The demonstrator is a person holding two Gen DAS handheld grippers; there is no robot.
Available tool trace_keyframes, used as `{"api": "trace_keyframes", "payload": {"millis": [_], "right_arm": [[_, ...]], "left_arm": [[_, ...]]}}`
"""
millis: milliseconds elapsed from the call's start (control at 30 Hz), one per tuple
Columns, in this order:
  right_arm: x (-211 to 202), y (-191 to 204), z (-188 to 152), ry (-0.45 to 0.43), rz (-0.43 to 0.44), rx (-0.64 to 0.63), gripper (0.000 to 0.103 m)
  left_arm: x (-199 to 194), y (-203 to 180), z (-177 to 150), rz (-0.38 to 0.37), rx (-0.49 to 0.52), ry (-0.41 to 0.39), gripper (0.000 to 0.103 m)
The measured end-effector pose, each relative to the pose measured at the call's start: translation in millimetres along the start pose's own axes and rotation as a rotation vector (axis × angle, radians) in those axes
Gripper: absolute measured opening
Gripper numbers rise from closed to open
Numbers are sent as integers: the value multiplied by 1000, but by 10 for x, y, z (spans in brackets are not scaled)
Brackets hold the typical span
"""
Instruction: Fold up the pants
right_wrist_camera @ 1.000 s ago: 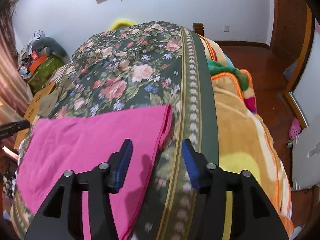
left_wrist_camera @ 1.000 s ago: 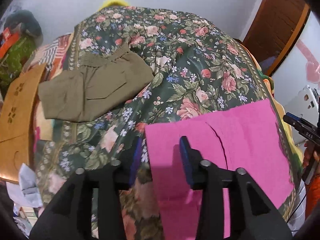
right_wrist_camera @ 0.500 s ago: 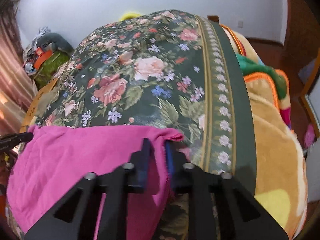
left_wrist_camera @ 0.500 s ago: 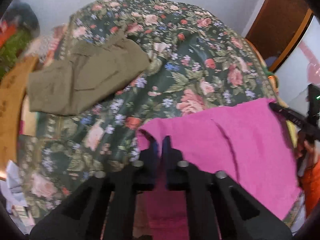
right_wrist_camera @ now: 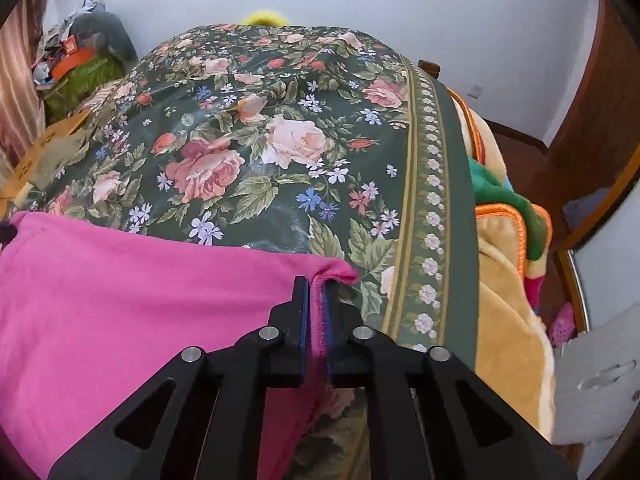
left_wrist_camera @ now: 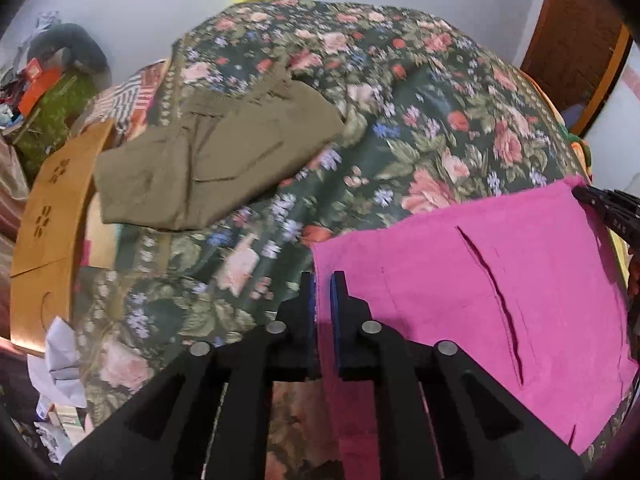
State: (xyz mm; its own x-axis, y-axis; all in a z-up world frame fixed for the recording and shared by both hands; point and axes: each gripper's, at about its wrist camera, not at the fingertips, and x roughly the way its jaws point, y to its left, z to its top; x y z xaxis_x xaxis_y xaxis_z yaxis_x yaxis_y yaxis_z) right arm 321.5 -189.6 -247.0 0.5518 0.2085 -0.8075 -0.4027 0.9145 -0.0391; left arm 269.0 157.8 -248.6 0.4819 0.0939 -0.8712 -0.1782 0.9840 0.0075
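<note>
We see the pink pants [left_wrist_camera: 480, 300] lying on the floral bedspread [left_wrist_camera: 400, 120] at its near edge. Our left gripper [left_wrist_camera: 323, 280] is clamped on their left corner, our right gripper [right_wrist_camera: 316, 286] on their right corner, fabric pinched between the pads. Folded olive pants [left_wrist_camera: 216, 156] sit farther back left, well apart.

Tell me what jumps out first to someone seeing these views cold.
The bright pink pants lie across the near end of the floral bedspread, the loudest colour in both views. Each claw is shut on a near corner: the left claw on one, the right claw on the other. An olive garment lies folded further up the bed.
</note>
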Motion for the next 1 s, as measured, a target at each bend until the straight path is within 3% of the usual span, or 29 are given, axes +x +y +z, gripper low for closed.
{"api": "trace_keyframes", "payload": {"millis": [67, 167, 233, 333, 367, 433, 567, 733, 800, 900, 1000], "right_arm": [[-127, -44, 20, 5, -23, 18, 18], [-355, -47, 50, -10, 20, 39, 34], [-501, -1, 70, -37, 54, 41, 45], [-682, 163, 113, -56, 124, 26, 46], [-709, 225, 124, -50, 158, 27, 52], [-706, 351, 141, -43, 201, 30, 67], [-570, 706, 75, 10, 254, -11, 68], [-235, 1101, -137, 162, 288, -91, 68], [-148, 1204, -241, 216, 291, -134, 68], [-230, 1242, -355, 187, 262, -160, 76], [-299, 1185, -425, 198, 281, -141, 76]], "left_arm": [[-133, 35, 47, 5, 1, -19, 10], [-322, 29, 128, 8, 18, -56, 11], [-448, -22, 193, -17, 36, -79, 18], [-560, -183, 259, -59, 70, -107, 41], [-570, -247, 268, -74, 83, -108, 47], [-538, -416, 277, -101, 123, -97, 48], [-331, -689, 260, -114, 178, -32, 49], [70, -852, 106, -110, 213, 101, 51], [80, -882, 6, -90, 242, 84, 59], [-32, -861, -127, -87, 256, 63, 69], [-102, -802, -222, -75, 246, 52, 80]]}}
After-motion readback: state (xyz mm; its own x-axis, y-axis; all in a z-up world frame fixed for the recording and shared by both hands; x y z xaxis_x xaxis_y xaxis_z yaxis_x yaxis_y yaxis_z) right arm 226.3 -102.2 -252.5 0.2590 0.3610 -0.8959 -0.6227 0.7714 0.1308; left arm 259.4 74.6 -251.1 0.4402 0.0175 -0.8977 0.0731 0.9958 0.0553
